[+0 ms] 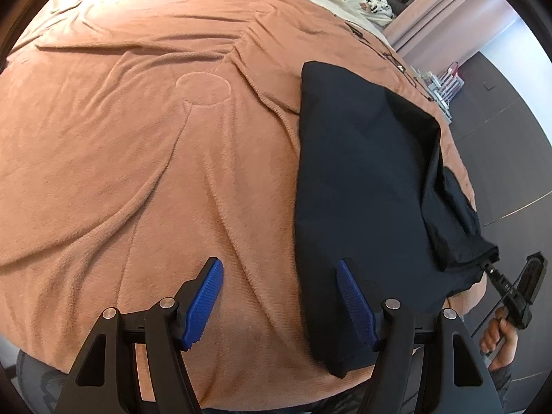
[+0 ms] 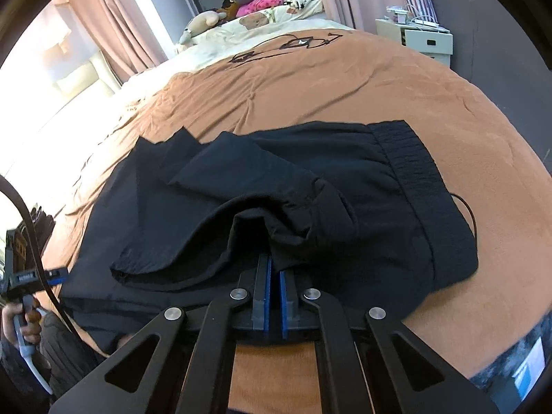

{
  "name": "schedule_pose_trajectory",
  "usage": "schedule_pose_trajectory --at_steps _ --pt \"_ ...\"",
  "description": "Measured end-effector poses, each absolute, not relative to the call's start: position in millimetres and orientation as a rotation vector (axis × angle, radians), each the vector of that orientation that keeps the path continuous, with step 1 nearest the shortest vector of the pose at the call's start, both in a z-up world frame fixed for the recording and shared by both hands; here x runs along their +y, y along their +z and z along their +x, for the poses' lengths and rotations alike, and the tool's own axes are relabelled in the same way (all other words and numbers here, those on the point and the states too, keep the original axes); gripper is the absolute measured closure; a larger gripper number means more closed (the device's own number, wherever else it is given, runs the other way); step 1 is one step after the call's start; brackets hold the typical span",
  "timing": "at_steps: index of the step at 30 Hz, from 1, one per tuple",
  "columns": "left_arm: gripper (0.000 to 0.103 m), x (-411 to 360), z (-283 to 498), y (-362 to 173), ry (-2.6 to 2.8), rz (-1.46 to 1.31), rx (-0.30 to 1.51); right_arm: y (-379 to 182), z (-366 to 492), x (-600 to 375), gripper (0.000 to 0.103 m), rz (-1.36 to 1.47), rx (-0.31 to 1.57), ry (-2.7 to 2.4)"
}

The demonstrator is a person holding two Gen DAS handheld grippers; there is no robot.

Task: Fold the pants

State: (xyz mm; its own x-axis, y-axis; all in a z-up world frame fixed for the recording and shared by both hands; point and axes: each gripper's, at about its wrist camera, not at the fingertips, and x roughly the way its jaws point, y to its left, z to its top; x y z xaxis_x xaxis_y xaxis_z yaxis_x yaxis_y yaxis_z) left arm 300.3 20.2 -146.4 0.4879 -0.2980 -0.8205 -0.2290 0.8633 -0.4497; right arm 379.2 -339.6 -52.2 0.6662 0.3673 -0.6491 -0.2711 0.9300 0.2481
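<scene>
Fingers of the right gripper point(image 2: 274, 276) are pressed together on a raised fold of the black pants point(image 2: 241, 207), which lie on the orange blanket point(image 2: 345, 86) at the near edge of the bed; the left gripper point(image 1: 281, 296) hovers at the pants' left edge, its blue fingers point(image 1: 203, 300) spread wide, holding nothing

pants point(image 2: 241, 207) on blanket point(image 2: 345, 86) — pillows point(image 2: 276, 24) behind | nightstand point(image 2: 424, 39) right of bed
</scene>
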Motion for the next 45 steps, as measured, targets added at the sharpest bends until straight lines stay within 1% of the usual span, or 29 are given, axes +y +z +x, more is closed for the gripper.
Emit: schedule_pose_trajectory --at_steps 3,5,6,7,8,9,10,15,19,26,27,28,30,33,36,38,42,44,45 --pt "0.033 16 303 -149 -0.063 -0.550 1.081 -57 376 -340 0.101 0.122 0.813 0.348" --pt "0.033 14 305 -152 -0.068 -0.544 1.091 -56 372 -345 0.097 0.123 0.816 0.341" --pt "0.033 13 306 -153 -0.069 -0.542 1.095 -54 370 -349 0.091 0.133 0.813 0.344" --pt "0.033 12 307 -154 -0.068 -0.542 1.096 -53 369 -353 0.081 0.148 0.810 0.348" --pt "0.033 12 307 -155 -0.067 -0.542 1.098 -53 366 -358 0.075 0.166 0.803 0.355" --pt "0.033 12 308 -154 -0.066 -0.543 1.098 -52 366 -360 0.064 0.171 0.797 0.359" --pt "0.033 12 309 -154 -0.066 -0.545 1.097 -50 364 -362 0.060 0.169 0.789 0.361" --pt "0.033 14 308 -154 -0.061 -0.554 1.093 -50 365 -368 0.060 0.164 0.766 0.354" --pt "0.033 16 306 -154 -0.060 -0.561 1.092 -54 380 -370 0.060 0.155 0.808 0.294" --pt "0.033 14 306 -153 -0.055 -0.560 1.092 -58 408 -372 0.060 0.211 0.832 0.346" --pt "0.033 14 306 -153 -0.054 -0.555 1.093 -60 412 -372 0.062 0.217 0.835 0.351" --pt "0.033 13 306 -152 -0.054 -0.551 1.093 -60 414 -373 0.076 0.217 0.830 0.351" --pt "0.033 13 307 -152 -0.054 -0.549 1.095 -54 415 -374 0.091 0.217 0.813 0.360" --pt "0.033 11 308 -152 -0.052 -0.551 1.100 -41 404 -375 0.094 0.194 0.757 0.357" --pt "0.040 4 311 -152 -0.064 -0.550 1.106 -32 391 -381 0.094 0.173 0.724 0.325" --pt "0.041 0 312 -151 -0.073 -0.542 1.110 -28 384 -389 0.094 0.173 0.707 0.293" --pt "0.041 -8 313 -149 -0.090 -0.537 1.110 -29 372 -408 0.094 0.198 0.687 0.240" --pt "0.044 -10 313 -148 -0.101 -0.546 1.107 -35 370 -412 0.094 0.210 0.692 0.216" --pt "0.047 -10 313 -148 -0.112 -0.554 1.107 -40 370 -412 0.094 0.212 0.701 0.202"
